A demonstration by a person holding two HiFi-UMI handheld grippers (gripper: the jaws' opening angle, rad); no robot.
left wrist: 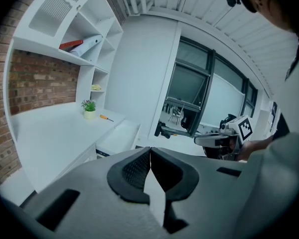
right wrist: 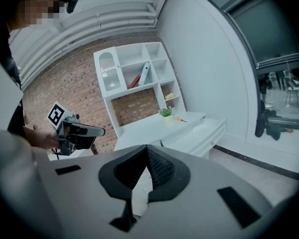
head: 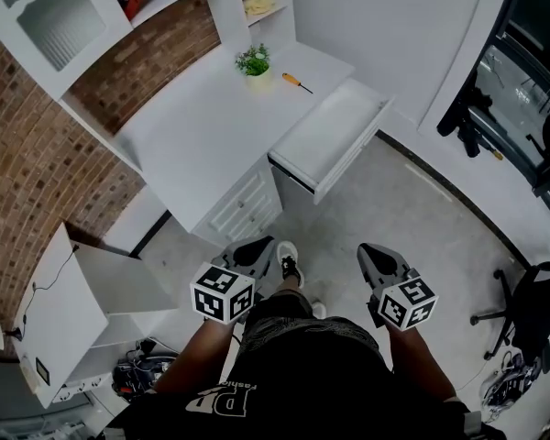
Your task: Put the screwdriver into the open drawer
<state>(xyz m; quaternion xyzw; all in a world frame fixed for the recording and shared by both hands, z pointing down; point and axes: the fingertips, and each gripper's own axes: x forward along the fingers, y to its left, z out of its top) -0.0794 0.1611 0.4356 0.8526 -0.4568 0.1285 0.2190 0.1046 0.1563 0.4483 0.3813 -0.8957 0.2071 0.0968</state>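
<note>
An orange-handled screwdriver (head: 297,82) lies on the white desk (head: 202,126), just right of a small potted plant (head: 253,60). The open drawer (head: 330,136) juts out from the desk's right end, with nothing in it that I can see. Both grippers hover over the floor well short of the desk. My left gripper (head: 259,248) and right gripper (head: 374,253) are shut and hold nothing. From the left gripper view the shut jaws (left wrist: 150,151) point toward the far screwdriver (left wrist: 106,117) and drawer (left wrist: 118,136). The right gripper (right wrist: 147,148) also faces the screwdriver (right wrist: 180,119).
A white shelf unit (head: 92,7) rises behind the desk against a brick wall. A white cabinet (head: 60,310) and cables sit on the floor at the left. An office chair (head: 532,301) stands at the right, and black equipment (head: 467,122) by the window.
</note>
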